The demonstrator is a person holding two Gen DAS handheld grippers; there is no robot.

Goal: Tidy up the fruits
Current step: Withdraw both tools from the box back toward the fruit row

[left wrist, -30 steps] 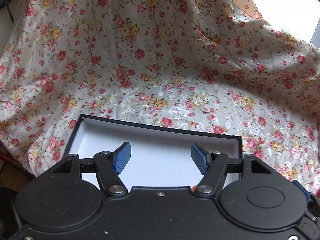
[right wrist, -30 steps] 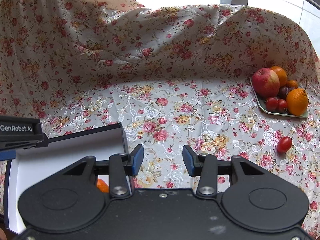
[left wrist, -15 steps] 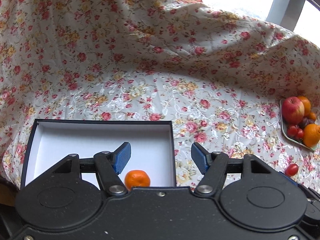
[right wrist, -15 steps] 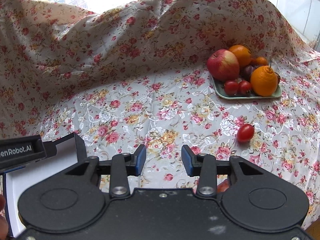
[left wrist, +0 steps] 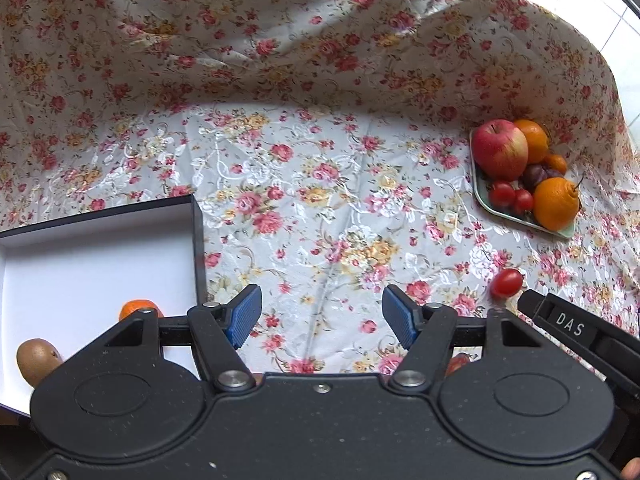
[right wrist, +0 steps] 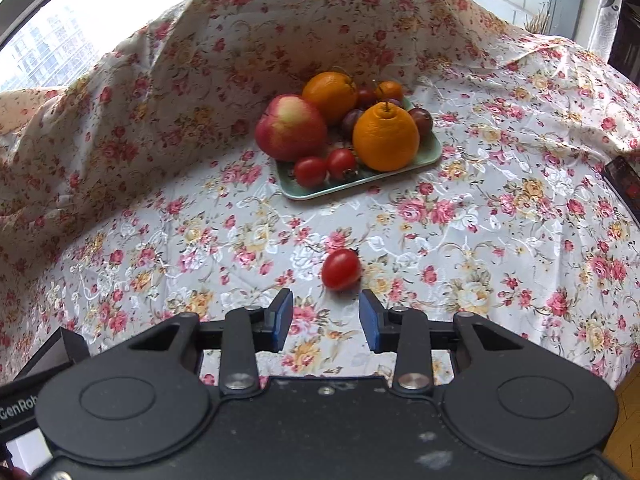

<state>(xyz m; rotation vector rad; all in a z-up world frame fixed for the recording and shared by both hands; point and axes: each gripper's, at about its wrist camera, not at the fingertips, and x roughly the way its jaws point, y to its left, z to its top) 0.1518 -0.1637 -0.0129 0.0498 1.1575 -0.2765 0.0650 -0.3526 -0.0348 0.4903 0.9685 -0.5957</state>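
A loose cherry tomato (right wrist: 341,269) lies on the floral cloth just ahead of my right gripper (right wrist: 326,322), which is open and empty; the same tomato (left wrist: 506,283) shows in the left wrist view. Beyond it a pale green tray (right wrist: 428,151) holds a red apple (right wrist: 291,126), two oranges, dark plums and two cherry tomatoes. My left gripper (left wrist: 322,317) is open and empty over the cloth, right of a black-rimmed white box (left wrist: 96,256). In that box lie a small mandarin (left wrist: 136,307) and a brown kiwi (left wrist: 36,360). Another red fruit (left wrist: 458,362) peeks from under the left gripper.
The floral cloth (left wrist: 320,208) covers the table and rises in folds behind. The fruit tray (left wrist: 484,196) stands at the far right in the left wrist view. The right gripper's body (left wrist: 576,328) reaches in at the right edge. A dark object (right wrist: 622,178) lies at the right edge.
Both grippers have swung to the right. The box slid left in the left wrist view, and the loose cherry tomato now sits right before the right gripper's fingers. Both stayed open.
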